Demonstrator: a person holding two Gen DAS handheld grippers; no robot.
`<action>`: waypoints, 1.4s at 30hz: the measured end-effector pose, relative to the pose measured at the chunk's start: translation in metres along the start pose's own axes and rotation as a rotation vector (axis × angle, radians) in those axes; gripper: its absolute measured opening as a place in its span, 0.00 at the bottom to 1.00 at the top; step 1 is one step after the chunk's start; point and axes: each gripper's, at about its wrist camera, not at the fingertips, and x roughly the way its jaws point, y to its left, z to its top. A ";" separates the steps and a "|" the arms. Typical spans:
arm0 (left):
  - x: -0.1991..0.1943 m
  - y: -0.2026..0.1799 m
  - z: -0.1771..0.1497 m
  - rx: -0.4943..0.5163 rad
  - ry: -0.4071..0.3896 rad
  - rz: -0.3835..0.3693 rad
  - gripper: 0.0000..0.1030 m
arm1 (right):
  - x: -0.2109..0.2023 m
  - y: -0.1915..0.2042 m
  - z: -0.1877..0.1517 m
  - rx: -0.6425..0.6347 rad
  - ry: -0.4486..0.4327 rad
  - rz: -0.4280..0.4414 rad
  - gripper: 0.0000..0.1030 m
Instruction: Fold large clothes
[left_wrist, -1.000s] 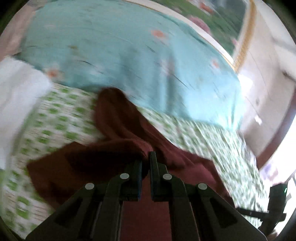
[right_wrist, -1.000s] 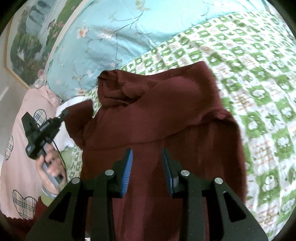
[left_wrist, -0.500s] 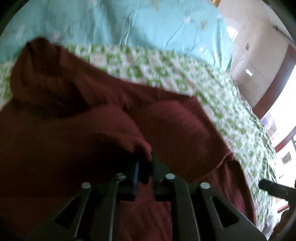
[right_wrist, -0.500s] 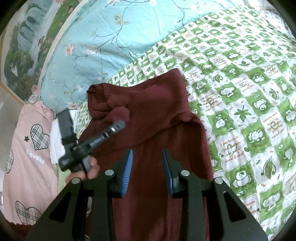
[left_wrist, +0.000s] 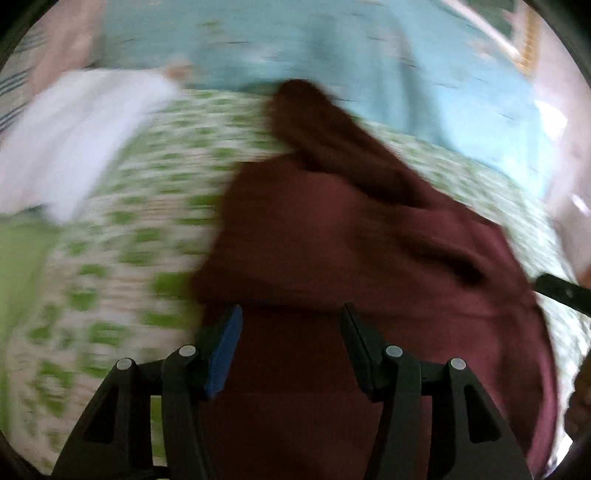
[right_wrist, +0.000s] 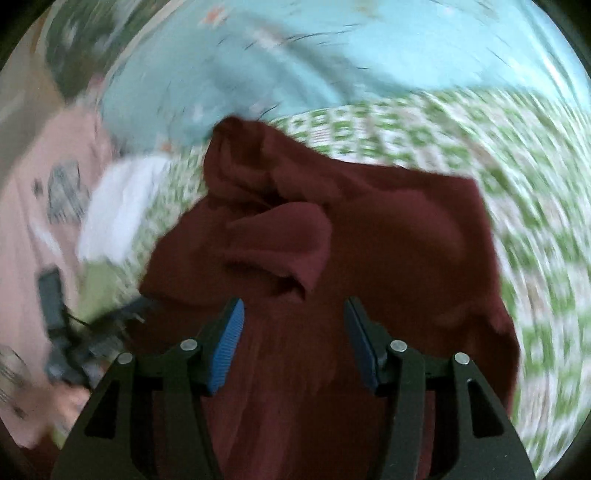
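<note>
Left tongs: my left tongs (left_wrist: 291, 347) are spread and opening wider, nothing pinched; only the dark red garment lies below the gap.
Right tongs: my right tongs (right_wrist: 293, 343) are spread too, jaws opening, empty, hanging over the same cloth.
Garment: the dark red garment (right_wrist: 369, 236) lies crumpled on the bed, one flap folded over its middle, its bunched top end reaching toward the head of the bed.
Bed: green-and-white checked sheet (right_wrist: 524, 155), with a light blue flowered pillow (right_wrist: 369, 55) along the head edge.
Beside it: something white (left_wrist: 74, 136) lies near the pillow, off the garment's left side.
Blur: both views are smeared.
</note>
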 end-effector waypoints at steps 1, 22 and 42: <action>0.006 0.015 0.000 -0.023 0.019 0.032 0.54 | 0.012 0.012 0.004 -0.068 0.013 -0.030 0.55; 0.037 0.030 0.013 -0.096 0.055 0.099 0.43 | 0.013 -0.115 -0.007 0.375 -0.077 -0.140 0.06; -0.018 0.046 0.009 -0.206 0.016 -0.073 0.36 | -0.033 -0.124 -0.014 0.433 -0.155 -0.093 0.11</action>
